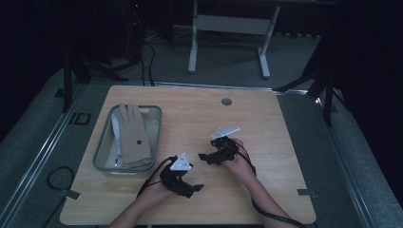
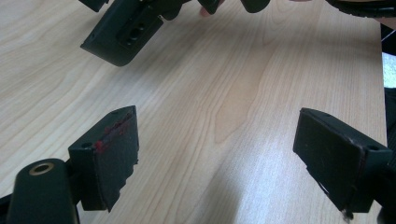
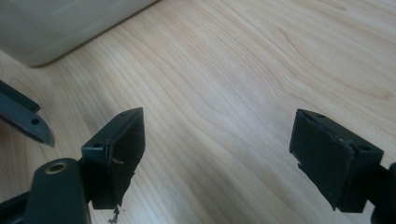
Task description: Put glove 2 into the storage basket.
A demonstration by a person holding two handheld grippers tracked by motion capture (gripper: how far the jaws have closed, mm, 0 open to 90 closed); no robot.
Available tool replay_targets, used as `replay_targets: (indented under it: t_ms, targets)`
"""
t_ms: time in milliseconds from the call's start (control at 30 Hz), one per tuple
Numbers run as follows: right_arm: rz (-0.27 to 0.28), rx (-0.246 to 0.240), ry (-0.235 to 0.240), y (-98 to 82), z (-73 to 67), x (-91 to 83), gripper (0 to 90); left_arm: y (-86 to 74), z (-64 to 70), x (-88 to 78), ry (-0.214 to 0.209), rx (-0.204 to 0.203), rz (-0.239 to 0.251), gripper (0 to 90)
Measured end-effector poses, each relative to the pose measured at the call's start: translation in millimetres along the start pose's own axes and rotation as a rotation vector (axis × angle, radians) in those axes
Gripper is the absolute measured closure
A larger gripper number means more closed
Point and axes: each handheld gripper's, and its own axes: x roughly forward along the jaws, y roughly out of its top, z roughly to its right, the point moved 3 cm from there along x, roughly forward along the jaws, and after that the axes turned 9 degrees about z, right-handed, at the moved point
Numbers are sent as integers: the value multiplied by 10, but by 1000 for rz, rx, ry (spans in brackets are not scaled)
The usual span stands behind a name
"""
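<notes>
A person sat at a light wooden table (image 1: pixel 199 114) with a gripper in each hand. The left gripper (image 1: pixel 192 186) was low near the table's front edge, its grey three-cornered plate facing up, and the right gripper (image 1: pixel 205 157) was just beyond it, nearer the middle of the table, pointing toward the left. The two were near each other but apart.

In the left gripper view, the left gripper (image 2: pixel 217 154) had its jaws spread wide over bare wood, with nothing between them; part of the right gripper (image 2: pixel 122 32) hung over the table ahead of it. In the right gripper view, the right gripper (image 3: pixel 217 156) was likewise wide open and empty above the tabletop, with the pale wall of a tray (image 3: pixel 60 25) ahead on the left.

The grey tray (image 1: pixel 100 151) sat on the left side of the table, well apart from both grippers. A tan glove (image 1: pixel 133 135) lay in it, fingers pointing away from the person. Something pale, perhaps white cloth, showed beneath the glove, though the dim high view made it hard to tell.
</notes>
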Motion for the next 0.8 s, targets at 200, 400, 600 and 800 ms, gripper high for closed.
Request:
replay_targets:
  t_ms: [200, 400, 600, 800]
  targets:
    - [5, 9, -4, -104, 37, -38, 175, -24, 34, 67, -15, 4, -5, 147]
    - [7, 13, -5, -227, 85, -88, 175, -45, 45, 109, -22, 20, -1, 147]
    - [11, 18, -6, -289, 97, -117, 175, -38, 34, 107, -32, 6, 3, 147]
    - [6, 15, -11, -316, 89, -116, 175, -44, 24, 93, -33, -3, 14, 146]
